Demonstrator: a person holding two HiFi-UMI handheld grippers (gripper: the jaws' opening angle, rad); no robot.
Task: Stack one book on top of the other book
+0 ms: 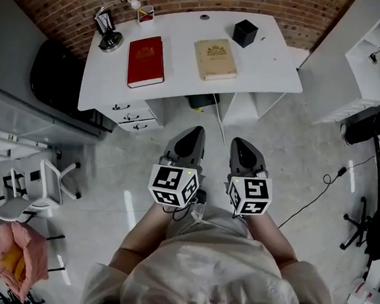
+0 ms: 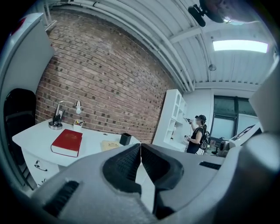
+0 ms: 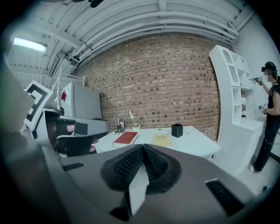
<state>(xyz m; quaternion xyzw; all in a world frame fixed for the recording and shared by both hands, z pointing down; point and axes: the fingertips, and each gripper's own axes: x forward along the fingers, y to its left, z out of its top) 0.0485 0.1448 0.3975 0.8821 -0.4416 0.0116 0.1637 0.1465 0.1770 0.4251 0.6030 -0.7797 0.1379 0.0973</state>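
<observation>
While I stand on the open floor well short of the white desk (image 1: 263, 68), both tools point toward it and neither has anything to do yet. The left gripper (image 1: 193, 134) and the right gripper (image 1: 239, 144) sit side by side in front of my body, each with its jaws pressed together on nothing; with both books out of reach there is no reason to have them apart.

The two books lie flat on the far desktop, covers up. The red book (image 1: 146, 61) is on the left and the tan book (image 1: 215, 59) on the right, with a strip of bare desk between them, so they do not touch and the stacking has not begun. That gap should let a jaw slide in beside either cover. The red one looks the thicker, though from this height I would not swear to it; if so, it would make the steadier base, with the tan one lifted onto it.

A desk lamp (image 1: 112, 25) and a small cup (image 1: 146, 14) stand at the far left corner, and a black box (image 1: 244, 33) stands beyond the tan book, all clear of the space where a stack would go.
</observation>
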